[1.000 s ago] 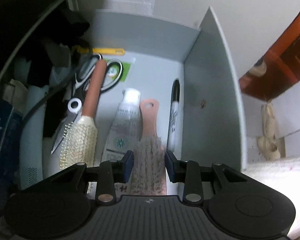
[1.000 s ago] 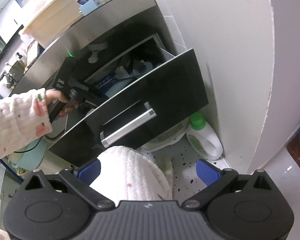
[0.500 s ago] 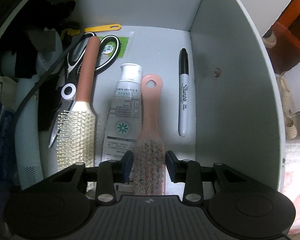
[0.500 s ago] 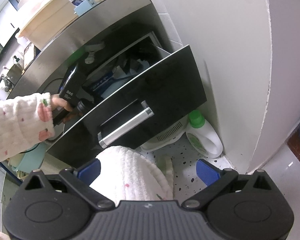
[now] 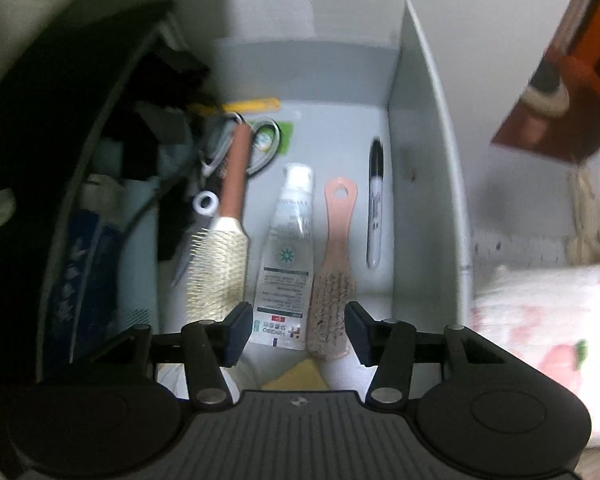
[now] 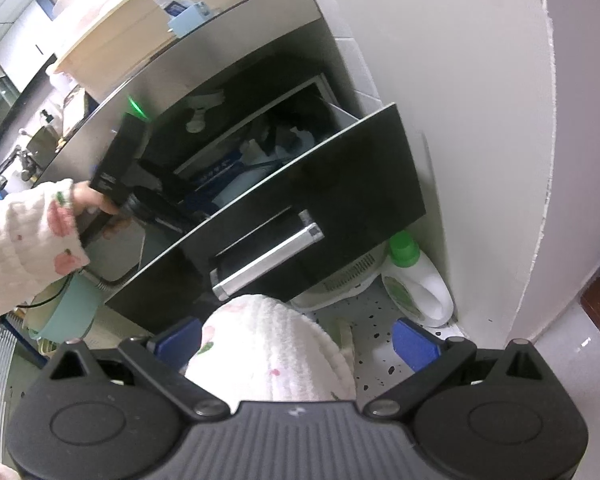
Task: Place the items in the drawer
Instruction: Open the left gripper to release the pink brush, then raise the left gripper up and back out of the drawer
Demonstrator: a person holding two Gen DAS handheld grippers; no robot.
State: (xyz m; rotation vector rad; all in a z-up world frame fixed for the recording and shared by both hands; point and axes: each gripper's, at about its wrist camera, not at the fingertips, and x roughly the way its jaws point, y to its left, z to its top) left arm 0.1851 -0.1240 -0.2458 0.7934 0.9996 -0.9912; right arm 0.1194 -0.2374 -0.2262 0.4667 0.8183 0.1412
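In the left wrist view the open grey drawer [image 5: 420,200] holds a pink scrub brush [image 5: 334,280], a white tube [image 5: 288,248], a black marker [image 5: 375,200], a round hairbrush [image 5: 224,248] and scissors [image 5: 256,144]. My left gripper [image 5: 296,332] is open above the drawer's near end, its jaws apart on either side of the pink brush's bristle end and the tube, touching neither. In the right wrist view my right gripper [image 6: 296,340] is open and empty, well back from the black drawer front [image 6: 300,208] with its silver handle [image 6: 268,260].
Dark clutter, a cable and a blue box [image 5: 76,280] fill the drawer's left side. A yellow item [image 5: 296,376] lies under the left gripper. A white detergent bottle with green cap [image 6: 416,280] stands on the floor by the wall. A pink-sleeved arm [image 6: 272,356] lies between the right jaws.
My left gripper has opened and let go of the pink brush, which now lies in the drawer. The gripper has pulled back and up. The right gripper has stayed open.
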